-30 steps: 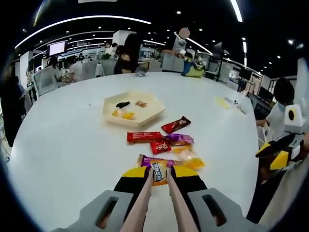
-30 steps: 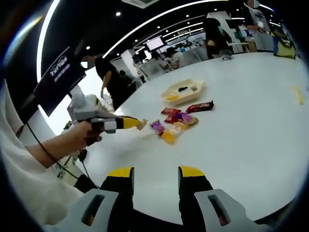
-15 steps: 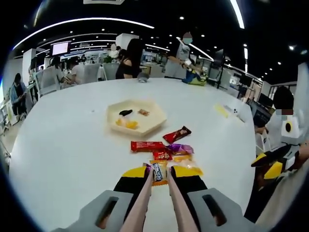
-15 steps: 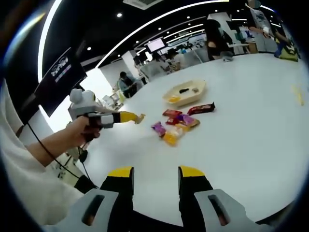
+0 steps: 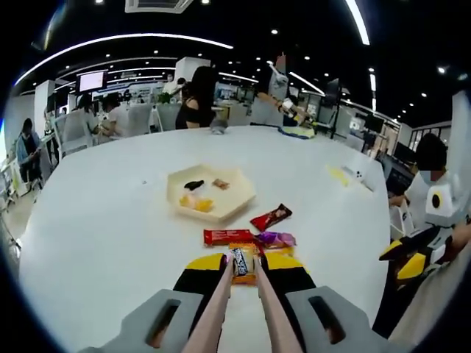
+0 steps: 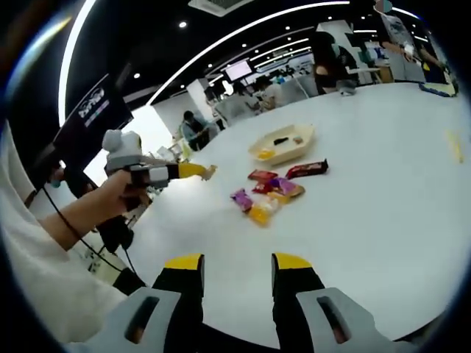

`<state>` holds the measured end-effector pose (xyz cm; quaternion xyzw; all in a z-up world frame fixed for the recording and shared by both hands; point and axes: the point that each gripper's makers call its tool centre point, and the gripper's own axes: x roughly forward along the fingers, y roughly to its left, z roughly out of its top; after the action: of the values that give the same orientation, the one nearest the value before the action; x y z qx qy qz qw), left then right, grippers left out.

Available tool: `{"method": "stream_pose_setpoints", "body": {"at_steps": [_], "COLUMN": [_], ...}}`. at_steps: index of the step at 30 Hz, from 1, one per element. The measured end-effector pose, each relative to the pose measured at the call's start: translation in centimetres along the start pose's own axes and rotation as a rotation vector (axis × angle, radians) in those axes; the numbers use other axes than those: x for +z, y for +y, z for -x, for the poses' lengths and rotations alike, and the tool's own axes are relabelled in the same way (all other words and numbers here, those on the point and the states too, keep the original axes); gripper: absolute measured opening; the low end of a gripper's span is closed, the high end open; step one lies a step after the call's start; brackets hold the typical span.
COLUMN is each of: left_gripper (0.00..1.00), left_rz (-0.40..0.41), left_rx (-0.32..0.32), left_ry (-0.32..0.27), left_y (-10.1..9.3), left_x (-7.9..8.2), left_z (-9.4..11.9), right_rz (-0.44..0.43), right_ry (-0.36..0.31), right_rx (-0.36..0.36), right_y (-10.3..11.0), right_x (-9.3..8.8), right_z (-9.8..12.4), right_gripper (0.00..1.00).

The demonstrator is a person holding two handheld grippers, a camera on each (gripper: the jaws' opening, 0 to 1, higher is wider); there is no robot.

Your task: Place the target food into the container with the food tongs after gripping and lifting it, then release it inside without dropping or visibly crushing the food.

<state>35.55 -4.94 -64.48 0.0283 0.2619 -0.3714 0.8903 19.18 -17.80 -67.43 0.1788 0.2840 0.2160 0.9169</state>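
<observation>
Left gripper (image 5: pixel 242 266) holds tongs (image 5: pixel 221 312), whose two pale arms run up the middle of the left gripper view and close on a small snack packet (image 5: pixel 241 262), yellow with a dark label, pinched between the tong tips. Left jaws squeezed onto the tongs. In the right gripper view the left gripper (image 6: pixel 208 172) is seen held in a hand (image 6: pixel 121 195) above the white table (image 6: pixel 383 213), packet at its tip, clear of the table surface, left of the snack pile (image 6: pixel 268 195) and short of the tray (image 6: pixel 283 145). Tray (image 5: pixel 210 193) in the left gripper view is cream, hexagonal, beyond the packet, with a dark piece, a brown piece and yellow pieces inside. Between tray and packet lie wrapped snacks: a red bar (image 5: pixel 227 236), a dark red bar (image 5: pixel 271 216), a purple wrapper (image 5: pixel 275 238). Right gripper (image 6: pixel 237 265) hovers low over bare table, jaws apart, nothing between them; it shows at the right edge of the left gripper view (image 5: pixel 406 259). People and desks sit in the background.
</observation>
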Motion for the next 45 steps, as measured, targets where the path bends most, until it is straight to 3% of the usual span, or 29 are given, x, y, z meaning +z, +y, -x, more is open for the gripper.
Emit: {"method": "stream_pose_setpoints", "body": {"at_steps": [19, 45], "left_gripper": [0.16, 0.16], "left_rz": [-0.02, -0.046], "left_rx": [0.004, 0.005], "left_ry": [-0.044, -0.063], "left_y": [0.2, 1.0], "left_x": [3.2, 5.6], "left_z": [0.5, -0.3], "right_rz": [-0.026, -0.051], "right_ry": [-0.018, -0.049], "right_rx": [-0.002, -0.012], "right_y": [-0.6, -1.4], "right_x": [0.1, 1.1], "right_z": [0.3, 0.4], "right_gripper": [0.36, 0.36]}}
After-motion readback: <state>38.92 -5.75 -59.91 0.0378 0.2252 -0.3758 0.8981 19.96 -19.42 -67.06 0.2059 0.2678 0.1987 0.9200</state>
